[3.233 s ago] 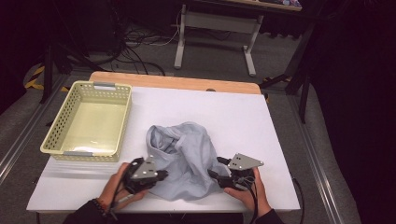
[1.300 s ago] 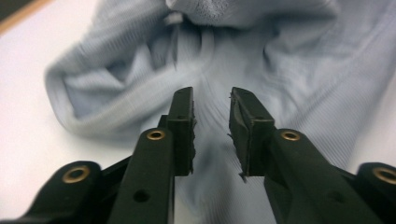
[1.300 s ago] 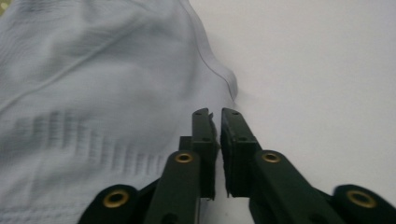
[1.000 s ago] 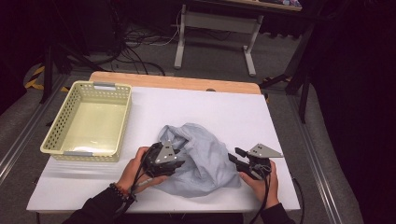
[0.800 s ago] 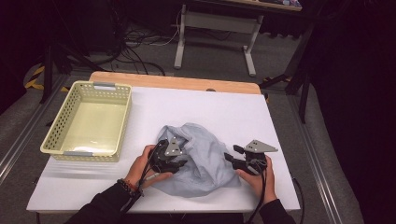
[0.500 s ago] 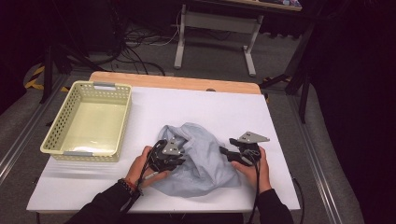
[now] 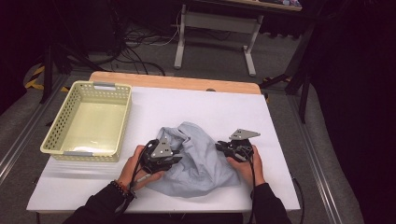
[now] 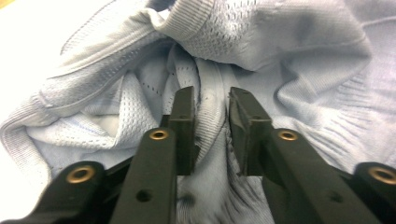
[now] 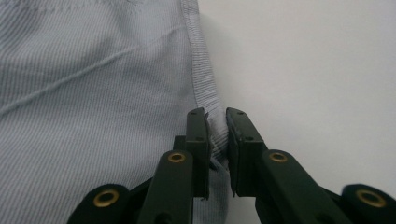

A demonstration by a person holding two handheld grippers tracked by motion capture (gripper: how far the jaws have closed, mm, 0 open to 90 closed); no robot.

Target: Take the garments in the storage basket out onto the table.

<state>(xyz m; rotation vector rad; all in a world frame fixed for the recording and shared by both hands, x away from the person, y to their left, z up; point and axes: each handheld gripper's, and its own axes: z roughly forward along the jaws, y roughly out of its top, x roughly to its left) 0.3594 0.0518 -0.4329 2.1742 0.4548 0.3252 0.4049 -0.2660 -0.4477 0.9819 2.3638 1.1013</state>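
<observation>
A crumpled light-blue knit garment lies near the front of the white table. My left gripper is at the garment's left side. In the left gripper view its jaws pinch a raised fold of the garment; they have just been opening a little, with the fold still bunched between the pads. My right gripper is at the garment's right edge. In the right gripper view its jaws have just been closing and now clamp the ribbed hem of the garment.
A pale yellow plastic basket stands at the table's left. A bare wooden strip runs along the far edge. Beyond the table are a dark floor with cables and a metal stand.
The right gripper has moved left to the garment's right edge and closed on the hem. The left gripper has stayed at the garment's left side, on the fold.
</observation>
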